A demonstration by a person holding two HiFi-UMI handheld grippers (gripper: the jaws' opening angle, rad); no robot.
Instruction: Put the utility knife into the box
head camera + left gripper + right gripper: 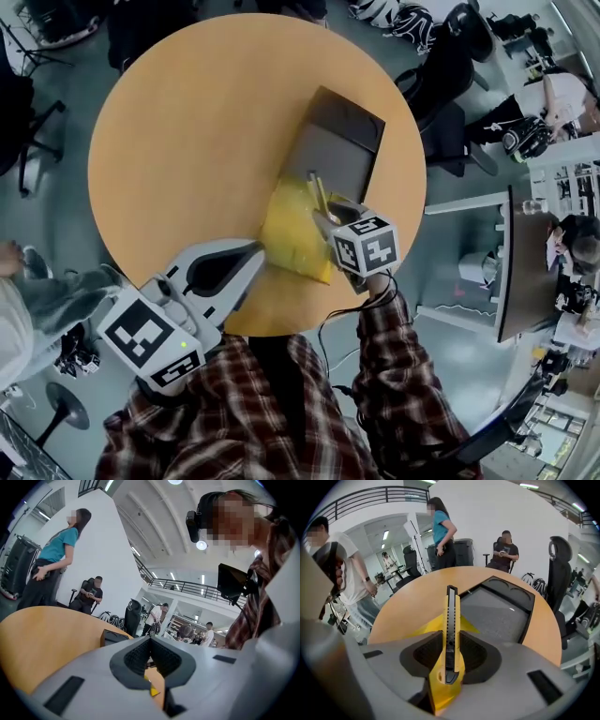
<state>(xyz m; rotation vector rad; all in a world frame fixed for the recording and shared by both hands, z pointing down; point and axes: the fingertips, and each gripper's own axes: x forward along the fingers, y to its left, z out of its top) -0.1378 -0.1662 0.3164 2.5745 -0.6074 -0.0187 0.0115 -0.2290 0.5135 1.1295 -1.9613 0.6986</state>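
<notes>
The yellow utility knife (451,620) with a black slider stands upright between the jaws of my right gripper (450,649), which is shut on it. In the head view the knife (320,196) pokes out over the open box (333,155), whose grey inside lies flat with a yellow flap (293,232) toward me. My right gripper (330,219) hovers over the box's near end. The box's grey tray (497,611) lies just ahead of the knife tip. Left of the flap, my left gripper (253,251) is shut with nothing in it; its pads meet (150,645).
The box lies on a round orange table (187,141). Its dark edge (115,637) shows beyond my left gripper. Office chairs (450,66) stand around the table, and people stand and sit nearby (440,531).
</notes>
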